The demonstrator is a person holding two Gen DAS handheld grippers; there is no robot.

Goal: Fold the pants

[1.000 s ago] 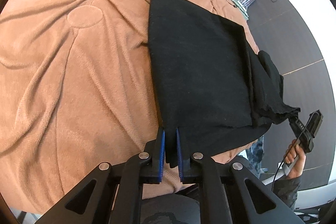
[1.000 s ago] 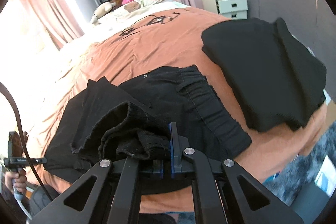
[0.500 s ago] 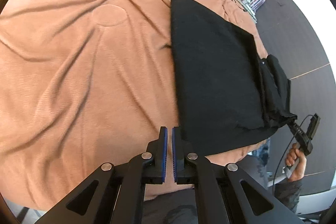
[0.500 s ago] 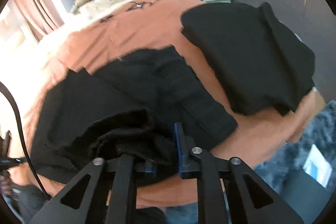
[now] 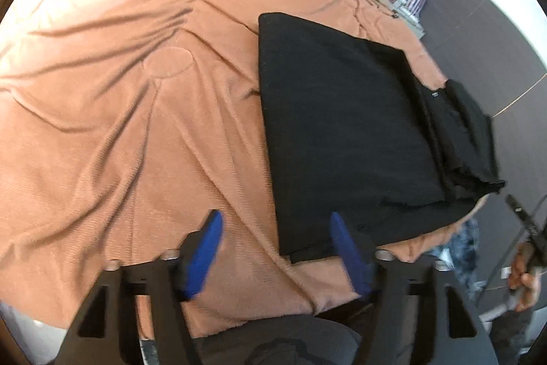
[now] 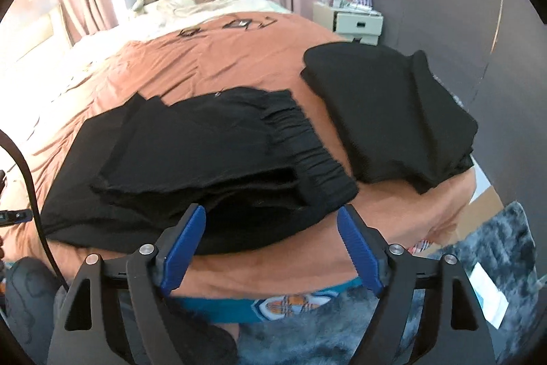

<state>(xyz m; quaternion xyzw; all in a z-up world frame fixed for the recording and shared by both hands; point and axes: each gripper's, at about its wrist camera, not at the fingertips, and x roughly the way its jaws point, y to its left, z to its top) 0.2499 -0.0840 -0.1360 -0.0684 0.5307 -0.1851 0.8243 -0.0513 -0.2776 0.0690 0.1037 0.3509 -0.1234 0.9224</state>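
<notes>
Having just spread both the left claw [image 5: 275, 242] and the right claw [image 6: 271, 235] apart with nothing between them, we leave the folded black fabric pants [image 6: 205, 156] flat on the rust-brown bed blanket [image 5: 119, 125], apparently done.

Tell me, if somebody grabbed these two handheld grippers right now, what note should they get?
Left gripper: open, jaws just opened, nothing between them.
Right gripper: open, jaws just opened, holding nothing.
Black pants: folded, lying flat near the edge of the orange bedspread, released.
Second black garment: folded, lying beside them.
Left: perhaps one more fold or tidying the uneven layers.
</notes>
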